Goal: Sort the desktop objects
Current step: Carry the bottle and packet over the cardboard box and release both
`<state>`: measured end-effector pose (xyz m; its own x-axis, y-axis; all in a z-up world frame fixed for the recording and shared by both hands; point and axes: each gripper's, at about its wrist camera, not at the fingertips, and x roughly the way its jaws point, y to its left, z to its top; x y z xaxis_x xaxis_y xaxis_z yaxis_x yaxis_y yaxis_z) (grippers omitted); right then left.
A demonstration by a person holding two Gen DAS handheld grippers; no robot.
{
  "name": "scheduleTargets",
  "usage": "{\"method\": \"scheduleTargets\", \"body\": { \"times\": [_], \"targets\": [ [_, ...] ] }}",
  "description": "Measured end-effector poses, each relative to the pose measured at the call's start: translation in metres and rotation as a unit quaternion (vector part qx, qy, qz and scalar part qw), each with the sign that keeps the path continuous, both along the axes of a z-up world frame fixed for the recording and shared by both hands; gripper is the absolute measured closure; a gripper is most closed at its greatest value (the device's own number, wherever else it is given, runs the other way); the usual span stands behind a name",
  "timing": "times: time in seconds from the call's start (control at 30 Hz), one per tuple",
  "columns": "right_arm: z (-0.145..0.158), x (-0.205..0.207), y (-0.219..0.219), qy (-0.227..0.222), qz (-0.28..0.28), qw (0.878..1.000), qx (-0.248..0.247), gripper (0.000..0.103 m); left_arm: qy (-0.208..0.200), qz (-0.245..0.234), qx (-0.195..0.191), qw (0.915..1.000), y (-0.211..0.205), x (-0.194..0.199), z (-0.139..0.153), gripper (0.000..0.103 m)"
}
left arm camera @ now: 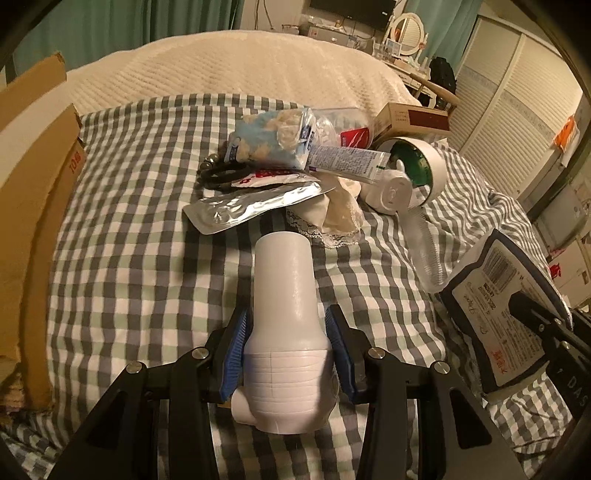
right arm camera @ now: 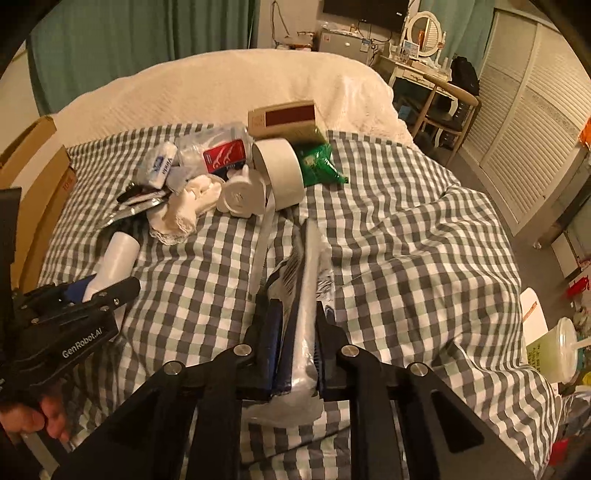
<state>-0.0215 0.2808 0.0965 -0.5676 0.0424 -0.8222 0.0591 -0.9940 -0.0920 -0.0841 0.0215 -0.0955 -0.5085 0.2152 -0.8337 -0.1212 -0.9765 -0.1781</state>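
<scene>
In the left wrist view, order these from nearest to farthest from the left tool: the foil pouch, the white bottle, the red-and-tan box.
1. White bottle: between the pads of the left tool.
2. Foil pouch: just beyond the bottle's far end, slightly left.
3. Red-and-tan box: behind the pile, to the right.

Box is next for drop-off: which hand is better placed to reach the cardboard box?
Left, probably. The cardboard box lies along the left gripper's side; it holds the white bottle.

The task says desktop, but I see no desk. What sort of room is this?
Most likely a bedroom: a checked bedsheet, a cream quilted bedspread and a white dressing table with round mirror.
</scene>
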Motion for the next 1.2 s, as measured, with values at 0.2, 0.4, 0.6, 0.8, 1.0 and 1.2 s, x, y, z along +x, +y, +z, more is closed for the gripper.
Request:
{"method": "scheduleTargets", "body": {
  "times": [0.2,0.4,0.6,0.8,1.0,1.2],
  "targets": [
    [0.010,0.018,0.002,0.003,-0.005,1.000,-0.015,0.089,0.020,-0.009,0.006,0.9998,0.000,0.010,0.025,0.060],
    [0.029,0.036,0.001,0.013,-0.010,0.999,-0.039,0.090,0.039,-0.013,0.017,0.9990,-0.005,0.021,0.058,0.060],
    [0.059,0.055,-0.011,0.031,0.000,0.998,-0.055,0.090,0.064,-0.020,0.007,0.9977,-0.017,0.030,0.098,0.060],
    [0.092,0.072,-0.031,0.052,0.019,0.997,-0.051,0.090,0.088,-0.028,0.002,0.9958,-0.030,0.036,0.136,0.060],
    [0.128,0.084,-0.052,0.076,0.037,0.995,-0.046,0.090,0.091,-0.027,0.018,0.9953,-0.053,0.035,0.163,0.060],
    [0.161,0.084,-0.081,0.096,0.060,0.992,-0.059,0.090,0.102,-0.012,0.023,0.9945,-0.091,0.023,0.193,0.060]
  ]
}}
